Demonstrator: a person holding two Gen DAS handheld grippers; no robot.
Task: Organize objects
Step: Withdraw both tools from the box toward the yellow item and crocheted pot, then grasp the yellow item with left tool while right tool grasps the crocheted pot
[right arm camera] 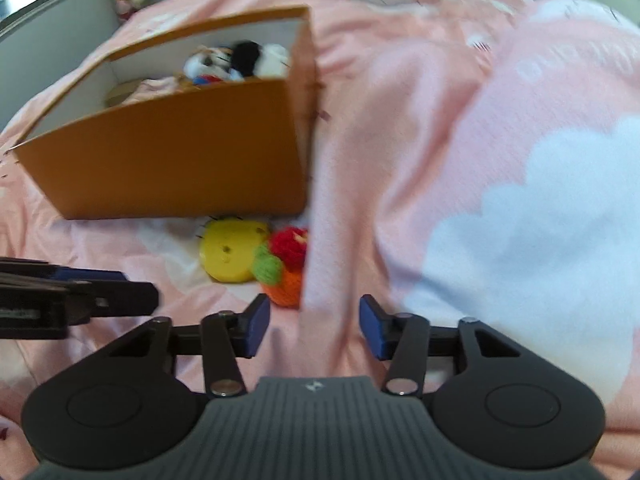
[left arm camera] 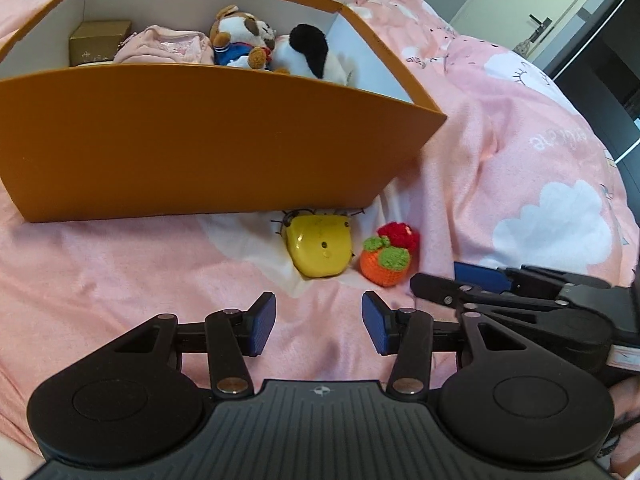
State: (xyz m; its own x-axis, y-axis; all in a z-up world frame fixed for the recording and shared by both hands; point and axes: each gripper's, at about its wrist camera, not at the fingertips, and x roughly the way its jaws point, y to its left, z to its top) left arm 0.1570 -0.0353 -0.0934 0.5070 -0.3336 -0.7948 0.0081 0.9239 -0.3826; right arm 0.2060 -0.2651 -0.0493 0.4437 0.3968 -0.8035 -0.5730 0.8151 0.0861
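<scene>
I have both hand-held grippers low over the bed (left arm camera: 120, 264), and neither carries anything. The left hand-held gripper (left arm camera: 319, 326) is released, pads wide apart with only bedding between them. The right hand-held gripper (right arm camera: 313, 326) is likewise released, and from the left camera it (left arm camera: 436, 282) reaches in from the right, just short of the toys.

Three things are left outside the box (left arm camera: 200, 136): a yellow toy (left arm camera: 320, 248) lying against the foot of the box's near wall, and beside it an orange knit fruit (left arm camera: 384, 266) with a red knit piece (left arm camera: 400, 234) touching it from behind. I judge the next step to be picking one of these and dropping it in.

To do it well, I would take the orange fruit with the right side, since it sits nearest. I would close gently across its round body, not the green leaves, because the yarn will squash and could slip. The yellow toy looks hard and smooth, so it wants a grip across its narrower width. The lift must clear the tall near wall before I let go.

The left camera is sharp and looks into the box: a gold carton (left arm camera: 100, 42), pink cloth (left arm camera: 168, 46) and two plush animals (left arm camera: 276, 46), with free space at the right end. The right camera is blurred, but it shows a fold of bedding (right arm camera: 312, 240) partly covering the fruit.
</scene>
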